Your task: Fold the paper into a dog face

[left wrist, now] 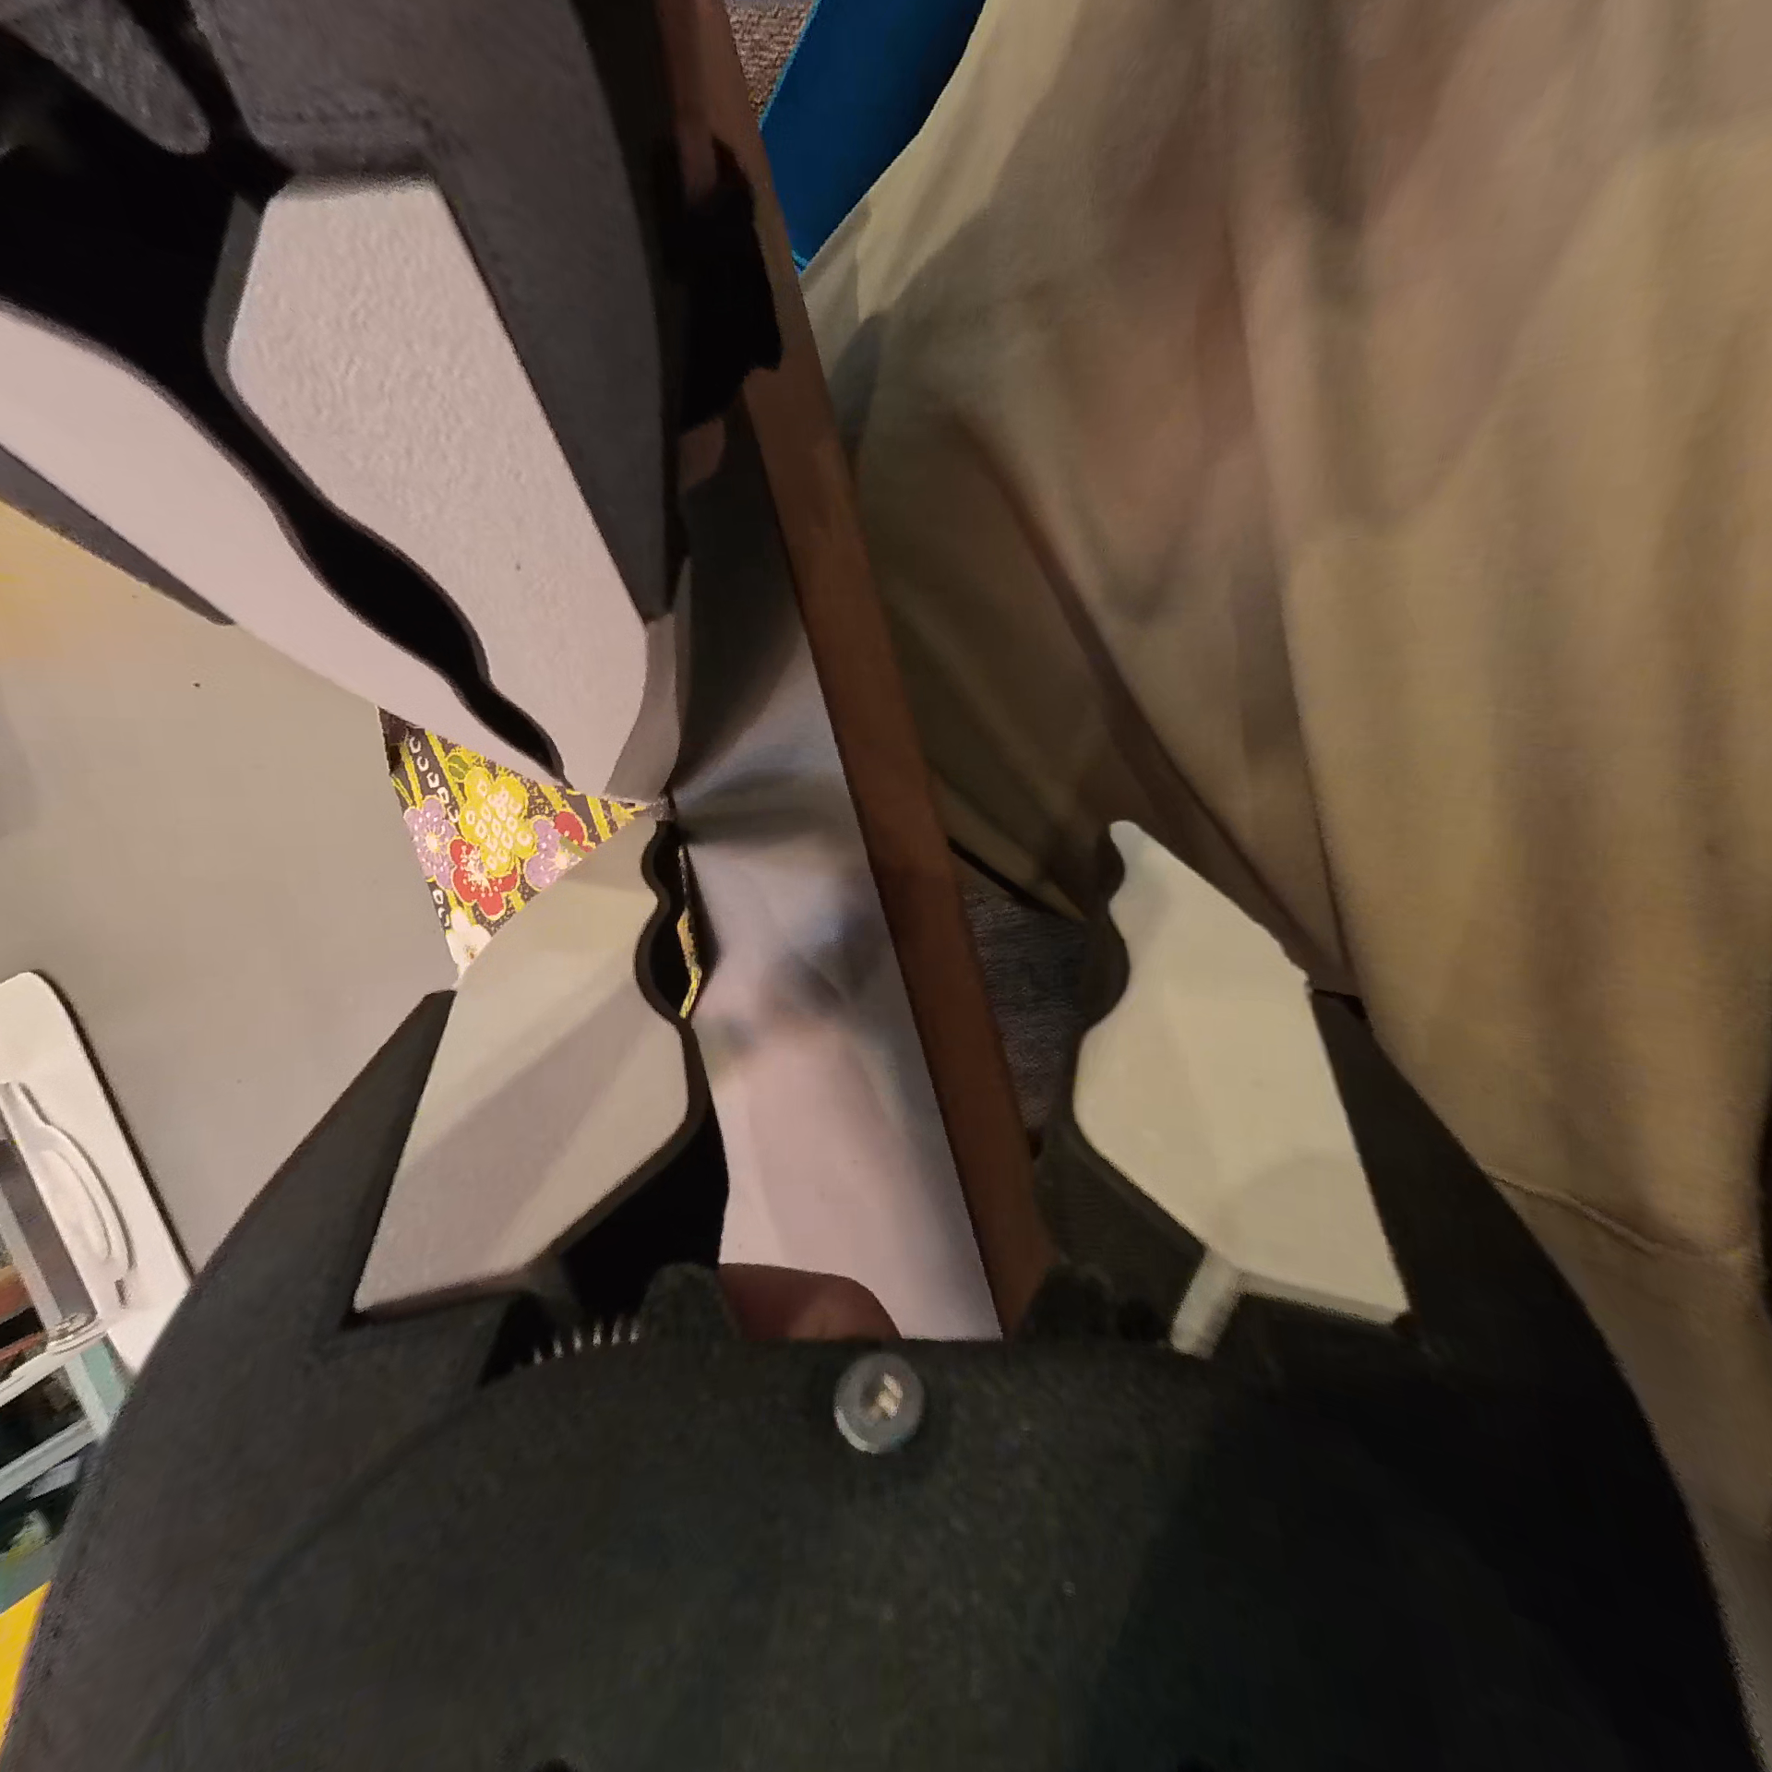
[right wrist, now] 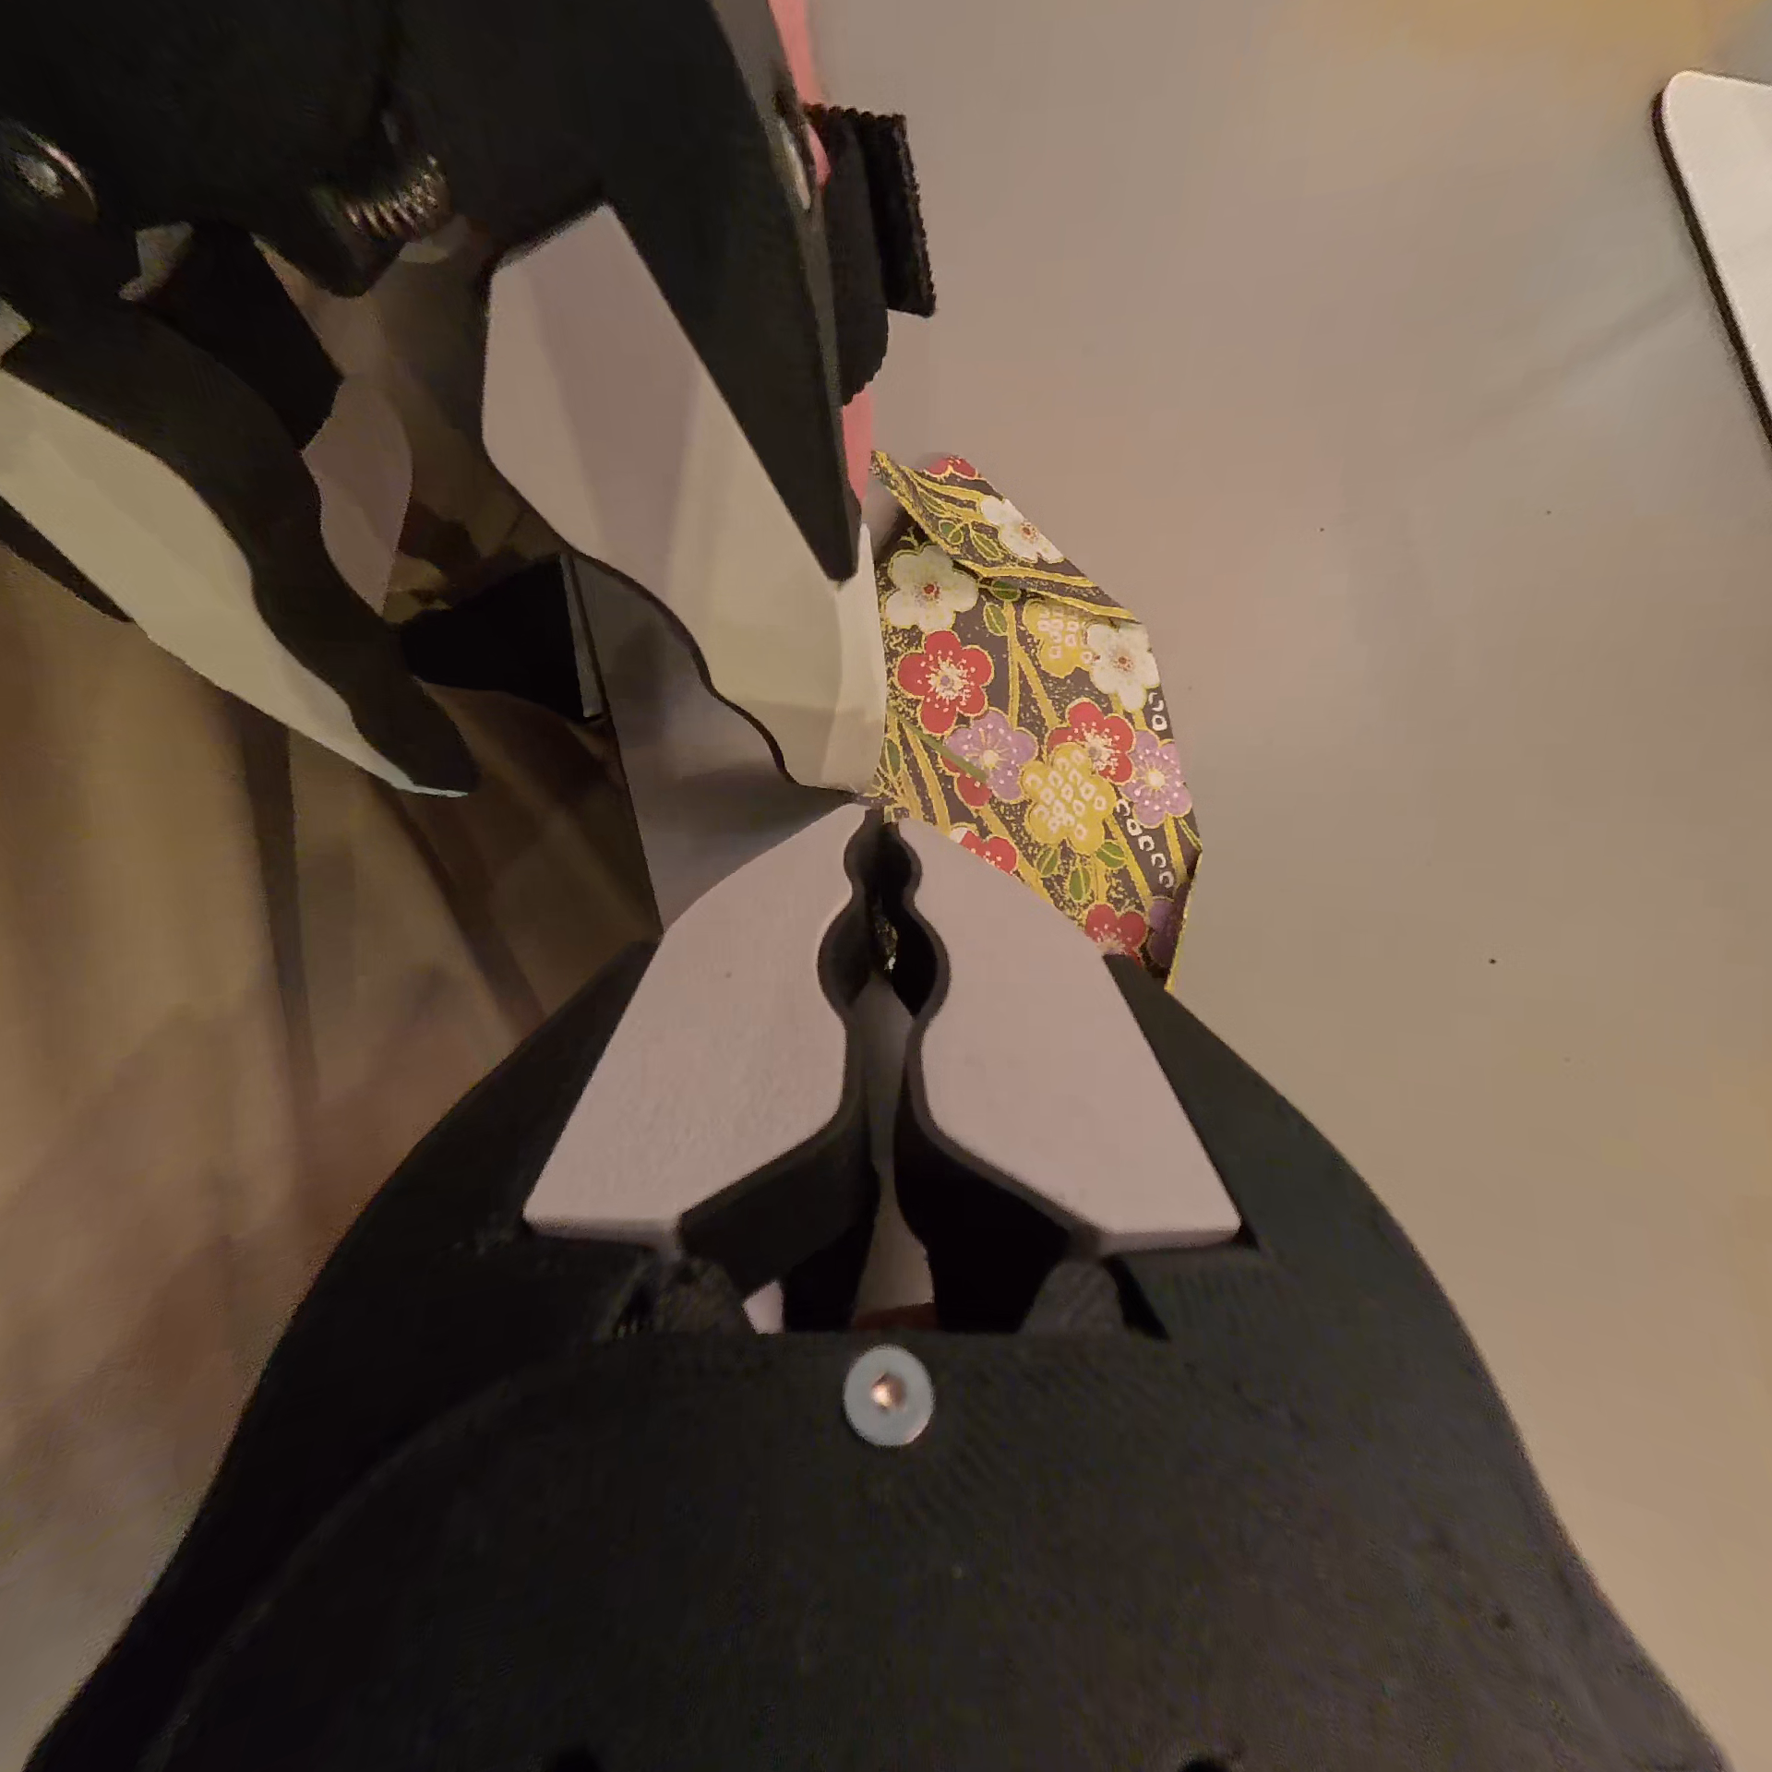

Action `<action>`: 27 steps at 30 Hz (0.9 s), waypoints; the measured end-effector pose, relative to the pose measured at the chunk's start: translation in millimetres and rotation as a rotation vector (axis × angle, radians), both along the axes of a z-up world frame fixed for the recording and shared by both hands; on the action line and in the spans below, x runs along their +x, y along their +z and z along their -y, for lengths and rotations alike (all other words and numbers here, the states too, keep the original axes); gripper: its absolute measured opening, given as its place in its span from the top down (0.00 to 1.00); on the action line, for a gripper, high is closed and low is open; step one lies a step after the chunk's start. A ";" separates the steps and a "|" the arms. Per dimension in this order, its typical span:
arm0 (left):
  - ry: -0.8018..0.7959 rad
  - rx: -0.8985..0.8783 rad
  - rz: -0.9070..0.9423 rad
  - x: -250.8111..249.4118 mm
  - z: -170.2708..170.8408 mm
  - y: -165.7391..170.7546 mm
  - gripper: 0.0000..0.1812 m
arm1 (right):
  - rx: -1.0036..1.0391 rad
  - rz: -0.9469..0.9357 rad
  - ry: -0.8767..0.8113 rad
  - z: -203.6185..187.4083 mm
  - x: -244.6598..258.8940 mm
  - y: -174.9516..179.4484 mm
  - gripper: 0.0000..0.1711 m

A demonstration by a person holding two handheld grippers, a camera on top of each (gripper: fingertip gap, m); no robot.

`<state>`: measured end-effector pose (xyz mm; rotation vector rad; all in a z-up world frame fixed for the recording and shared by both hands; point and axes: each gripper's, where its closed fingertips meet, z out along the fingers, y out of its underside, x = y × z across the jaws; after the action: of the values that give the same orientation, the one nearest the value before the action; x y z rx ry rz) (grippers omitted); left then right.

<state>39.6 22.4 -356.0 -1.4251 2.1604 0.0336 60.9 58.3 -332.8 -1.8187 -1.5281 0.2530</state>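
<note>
The folded paper (right wrist: 1036, 719), dark with red, yellow, purple and white flowers, lies on the pale table (right wrist: 1390, 479) near its edge. My right gripper (right wrist: 877, 853) is shut on the paper's near edge; a strip of paper shows between its jaws. My left gripper (right wrist: 633, 781) is open, and one of its fingers (right wrist: 710, 575) rests against the paper's left side. In the left wrist view the paper (left wrist: 489, 834) is mostly hidden behind the two grippers. There my left gripper (left wrist: 892, 844) straddles the table's brown edge (left wrist: 863, 671), and the right gripper (left wrist: 652, 796) comes in from the upper left.
A person's beige clothing (left wrist: 1342, 575) fills the space beyond the table edge. A white flat board (right wrist: 1726, 240) lies at the far right of the table and also shows in the left wrist view (left wrist: 58, 1103). A blue thing (left wrist: 853, 105) lies below the table edge.
</note>
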 end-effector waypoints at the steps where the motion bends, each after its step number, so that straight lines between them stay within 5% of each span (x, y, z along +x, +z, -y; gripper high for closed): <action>1: -0.003 0.018 -0.007 -0.5 -1.1 -0.1 0.56 | 0.008 0.005 0.007 -0.1 0.2 -0.1 1.00; 11: -0.028 0.122 0.010 -6.9 -7.0 -0.1 0.61 | 0.082 0.032 0.024 0.5 5.8 -0.5 1.00; 27: 0.045 0.050 0.044 -11.3 -4.5 13.3 0.67 | 0.048 -0.031 -0.056 -0.4 32.6 6.7 1.00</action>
<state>28.4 26.9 -342.7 -1.4329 2.0771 0.0713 93.4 58.8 -326.1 -1.8084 -1.4481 0.2146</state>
